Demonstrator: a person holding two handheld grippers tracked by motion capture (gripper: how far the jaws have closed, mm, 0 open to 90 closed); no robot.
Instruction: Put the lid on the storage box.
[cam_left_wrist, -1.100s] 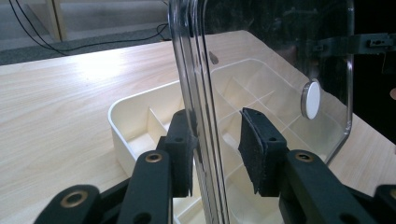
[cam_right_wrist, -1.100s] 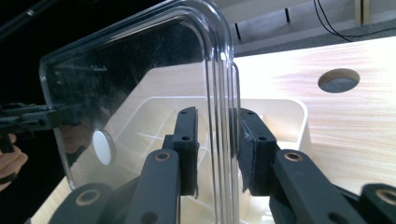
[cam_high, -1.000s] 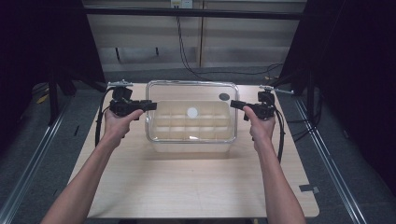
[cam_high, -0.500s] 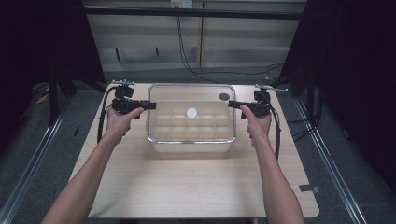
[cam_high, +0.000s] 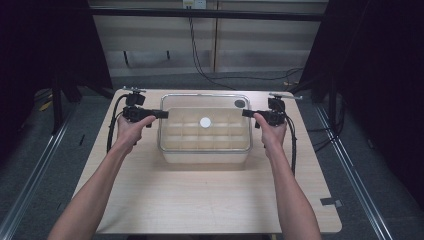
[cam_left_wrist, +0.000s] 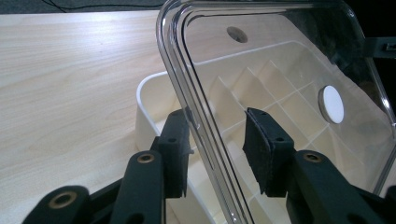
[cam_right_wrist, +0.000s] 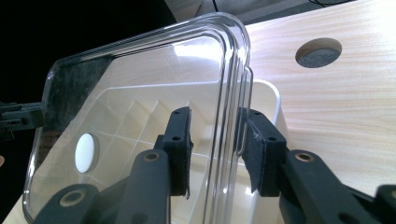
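Clear lid (cam_high: 205, 121) over the divided box (cam_high: 204, 152) — left tool (cam_high: 161, 114) and right tool (cam_high: 248, 113) straddle its left and right rims, jaws just opening, pads off it.

Lid (cam_high: 205, 121) over box (cam_high: 205, 154) — grippers at either end

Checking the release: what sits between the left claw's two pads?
In the left gripper view, the clear lid's rim runs between the left claw's pads, which have just been opening; a gap shows beside it.
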